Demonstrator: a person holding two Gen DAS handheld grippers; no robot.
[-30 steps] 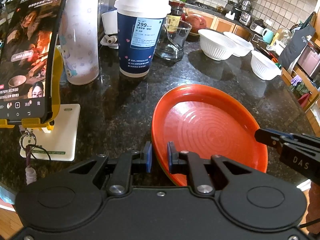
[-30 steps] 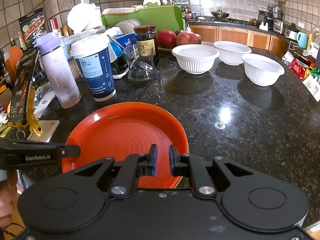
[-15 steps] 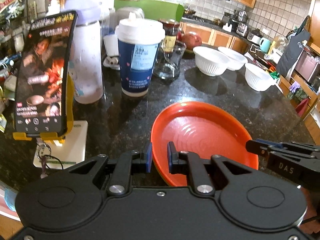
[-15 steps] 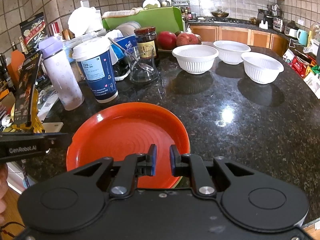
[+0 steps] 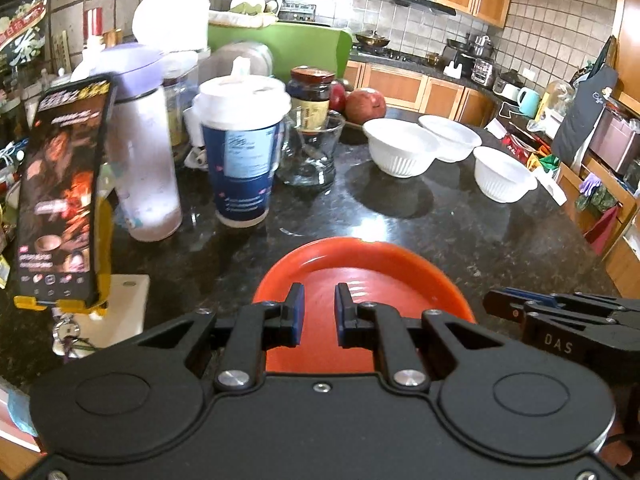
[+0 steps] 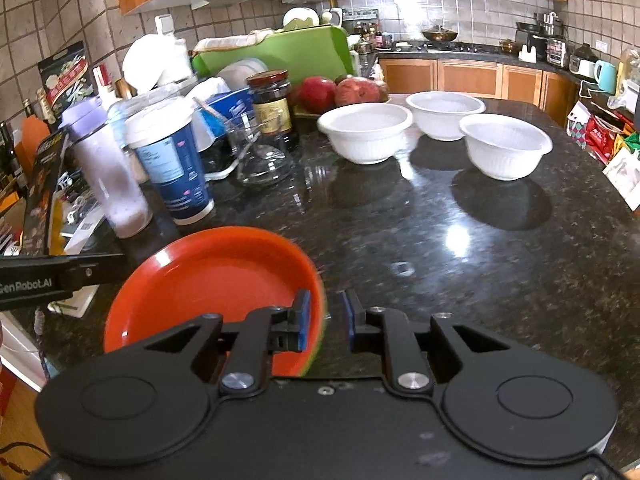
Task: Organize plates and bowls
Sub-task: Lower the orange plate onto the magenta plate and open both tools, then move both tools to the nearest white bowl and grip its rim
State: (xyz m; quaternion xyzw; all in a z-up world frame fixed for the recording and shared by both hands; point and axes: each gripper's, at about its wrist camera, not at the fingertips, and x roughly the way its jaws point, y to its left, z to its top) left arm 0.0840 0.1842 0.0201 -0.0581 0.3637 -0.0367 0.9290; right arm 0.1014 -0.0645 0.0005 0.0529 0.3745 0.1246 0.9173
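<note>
From the left wrist view, the task looks barely begun: the round, glossy orange plastic plate (image 5: pixel 372 280) lies alone on the near part of the speckled black granite counter (image 5: pixel 460 216), while three white ribbed plastic bowls (image 5: pixel 400 146) sit apart at the far right, none nested. The left gripper (image 5: pixel 319 310) hovers above the plate's near edge with its blue-padded jaws drawn in to a narrow gap and nothing pinched between them, so it is clenched on air. From the right wrist view, the same plate (image 6: pixel 208 280) lies near left, its shallow raised rim shining, and the bowls (image 6: pixel 366 132) stand far across the polished stone, the middle one (image 6: pixel 444 114) behind the other two. The right gripper (image 6: pixel 326 318) straddles the plate's right rim; its jaws are opening, the rim between the pads but apparently free of them. I judge stacking the bowls and placing the plate are both still left
</note>
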